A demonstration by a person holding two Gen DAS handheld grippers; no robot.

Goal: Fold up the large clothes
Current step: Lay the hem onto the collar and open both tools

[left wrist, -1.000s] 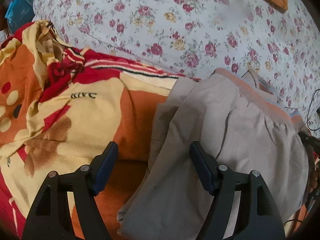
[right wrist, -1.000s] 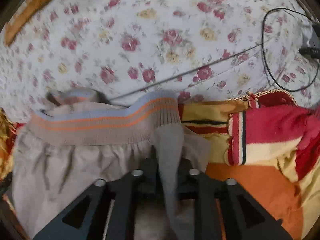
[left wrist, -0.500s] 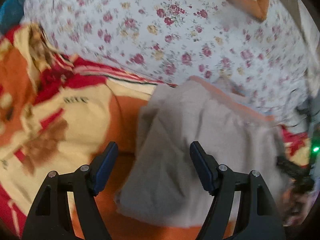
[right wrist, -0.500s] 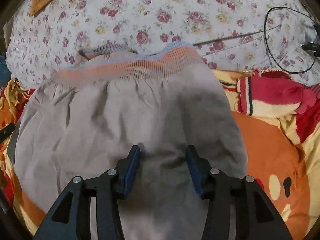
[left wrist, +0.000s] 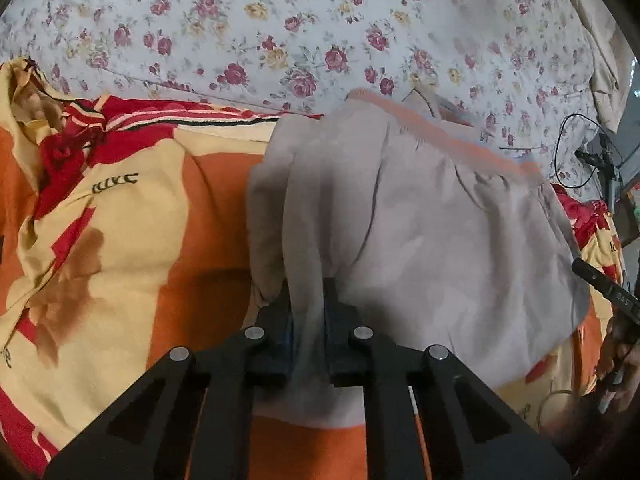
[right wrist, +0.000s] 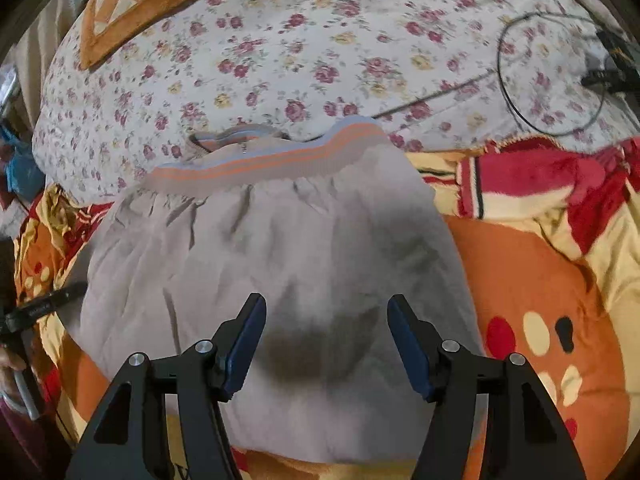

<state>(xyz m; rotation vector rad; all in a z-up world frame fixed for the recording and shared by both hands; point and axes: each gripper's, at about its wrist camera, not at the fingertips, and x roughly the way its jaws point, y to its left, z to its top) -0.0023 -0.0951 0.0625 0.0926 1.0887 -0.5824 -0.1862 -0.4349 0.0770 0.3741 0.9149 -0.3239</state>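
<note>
A grey garment (left wrist: 432, 224) with an orange and blue striped ribbed hem (right wrist: 264, 164) lies folded on an orange, yellow and red blanket (left wrist: 132, 216). My left gripper (left wrist: 307, 320) is shut on a pinched fold at the garment's near left edge. My right gripper (right wrist: 326, 344) is open and empty, held just above the near middle of the garment (right wrist: 280, 264), with its shadow on the cloth between the fingers.
A floral bedsheet (left wrist: 304, 28) covers the bed beyond the blanket. A black cable loop (right wrist: 552, 76) lies on the sheet at the right. An orange checked cushion (right wrist: 144, 0) sits at the far left. The other gripper's tip (right wrist: 44, 304) shows at the left edge.
My right gripper let go of the garment and opened, pulling back above it. My left gripper, open before, closed on the garment's near left edge.
</note>
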